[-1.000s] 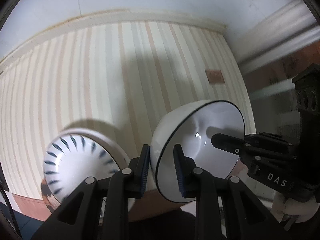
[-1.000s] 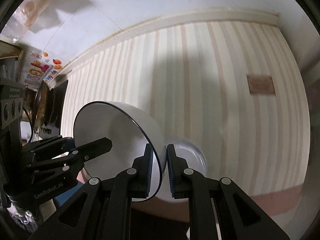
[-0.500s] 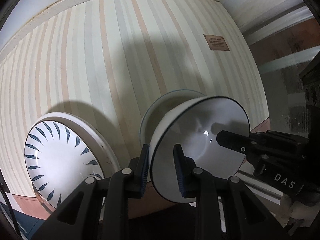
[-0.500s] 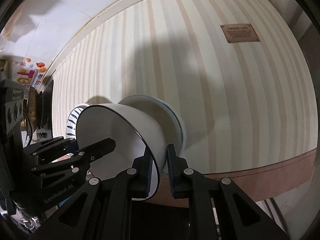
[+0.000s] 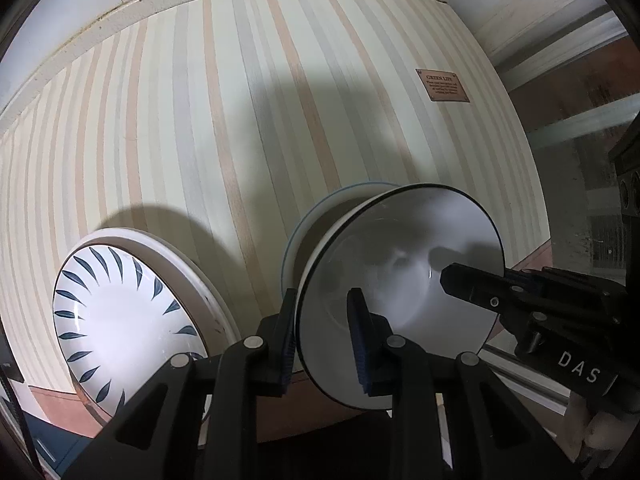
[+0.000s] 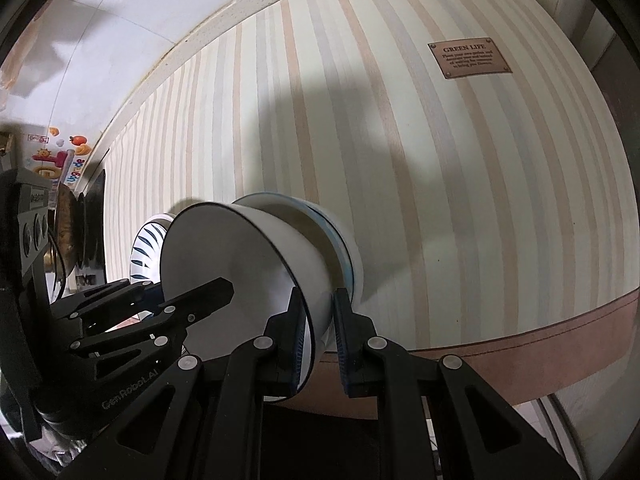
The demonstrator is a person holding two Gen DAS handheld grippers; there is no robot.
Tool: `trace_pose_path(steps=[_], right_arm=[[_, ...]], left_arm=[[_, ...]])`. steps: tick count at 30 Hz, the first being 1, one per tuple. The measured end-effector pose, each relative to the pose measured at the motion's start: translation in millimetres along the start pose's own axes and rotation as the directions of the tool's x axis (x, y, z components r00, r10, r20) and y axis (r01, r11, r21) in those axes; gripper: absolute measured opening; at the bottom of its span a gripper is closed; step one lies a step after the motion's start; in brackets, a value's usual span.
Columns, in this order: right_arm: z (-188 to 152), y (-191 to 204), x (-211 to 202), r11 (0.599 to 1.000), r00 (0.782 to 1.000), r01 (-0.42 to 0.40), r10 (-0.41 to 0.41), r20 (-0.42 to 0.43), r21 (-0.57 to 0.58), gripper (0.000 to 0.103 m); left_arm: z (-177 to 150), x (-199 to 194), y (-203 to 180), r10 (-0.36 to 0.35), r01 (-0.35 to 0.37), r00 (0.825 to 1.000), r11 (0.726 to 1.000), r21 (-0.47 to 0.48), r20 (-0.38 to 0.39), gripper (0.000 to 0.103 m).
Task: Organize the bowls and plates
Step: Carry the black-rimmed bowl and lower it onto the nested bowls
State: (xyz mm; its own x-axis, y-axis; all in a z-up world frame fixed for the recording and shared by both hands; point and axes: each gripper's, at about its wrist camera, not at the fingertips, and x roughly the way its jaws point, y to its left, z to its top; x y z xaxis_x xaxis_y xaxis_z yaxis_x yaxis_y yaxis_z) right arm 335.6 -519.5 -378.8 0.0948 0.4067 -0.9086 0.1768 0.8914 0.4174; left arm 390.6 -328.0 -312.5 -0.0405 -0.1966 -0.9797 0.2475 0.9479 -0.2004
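Observation:
Both grippers are shut on the rim of one white bowl with a thin black rim (image 5: 400,280), from opposite sides. My left gripper (image 5: 322,340) pinches its near edge; my right gripper (image 6: 320,328) pinches the other edge of the bowl (image 6: 240,264). The bowl's base sits in or just above a white bowl with a blue rim (image 5: 308,220) on the striped tablecloth; whether they touch I cannot tell. That blue-rimmed bowl also shows in the right wrist view (image 6: 340,232). A plate with dark leaf marks (image 5: 120,320) lies to the left on a larger white plate.
The striped tablecloth (image 5: 240,120) has a brown label (image 6: 470,58) toward the right. The table's brown edge (image 6: 560,332) runs close below the bowls. A wall with stickers and dark objects (image 6: 68,216) lies at the far left of the right wrist view.
Both grippers have carried the black-rimmed bowl down toward the table, onto the blue-rimmed bowl. The leaf plate and table have come more fully into view.

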Motion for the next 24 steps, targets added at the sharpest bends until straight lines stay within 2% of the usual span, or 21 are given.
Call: trace_pose_path(steps=[7,10,13,16,21,23,24], right_arm=[[0.6,-0.9,0.5,1.000,1.000,0.000,0.000,0.004,0.014,0.016],[0.5,-2.9,-0.3,1.000,1.000,-0.006,0.006,0.007,0.028,0.016],[-1.4,-3.9,-6.2,1.000,1.000,0.013,-0.014,0.027,0.027,0.016],[-5.8,-3.0,-21.4,0.999,0.998,0.017,-0.019,0.062,0.033,0.016],[-24.6,15.7,-68.3,0.997,0.983,0.077,-0.074,0.166,-0.010,0.016],[-34.3,26.4,-88.9,0.995,0.973,0.095,-0.088,0.211,-0.027,0.023],[-39.1,31.7,-99.8,0.994,0.968,0.101,-0.090,0.235,-0.034,0.033]], left_arm=[[0.0,-0.7,1.3,0.000,0.000,1.000,1.000,0.000,-0.001,0.022],[-1.6,-5.8,1.8,0.029,-0.029,0.999,1.000,0.003,0.017,0.022],[-4.1,-15.9,4.6,0.022,-0.022,0.999,1.000,0.003,0.033,0.022],[-7.9,-34.5,2.6,0.028,-0.029,0.997,0.999,0.022,0.066,0.022],[-20.3,-87.4,-8.3,0.027,-0.041,0.987,0.996,0.085,0.160,0.022],[-27.4,-109.7,-13.1,0.032,-0.055,0.979,0.992,0.109,0.203,0.023],[-30.7,-118.8,-14.3,0.034,-0.061,0.975,0.991,0.117,0.221,0.023]])
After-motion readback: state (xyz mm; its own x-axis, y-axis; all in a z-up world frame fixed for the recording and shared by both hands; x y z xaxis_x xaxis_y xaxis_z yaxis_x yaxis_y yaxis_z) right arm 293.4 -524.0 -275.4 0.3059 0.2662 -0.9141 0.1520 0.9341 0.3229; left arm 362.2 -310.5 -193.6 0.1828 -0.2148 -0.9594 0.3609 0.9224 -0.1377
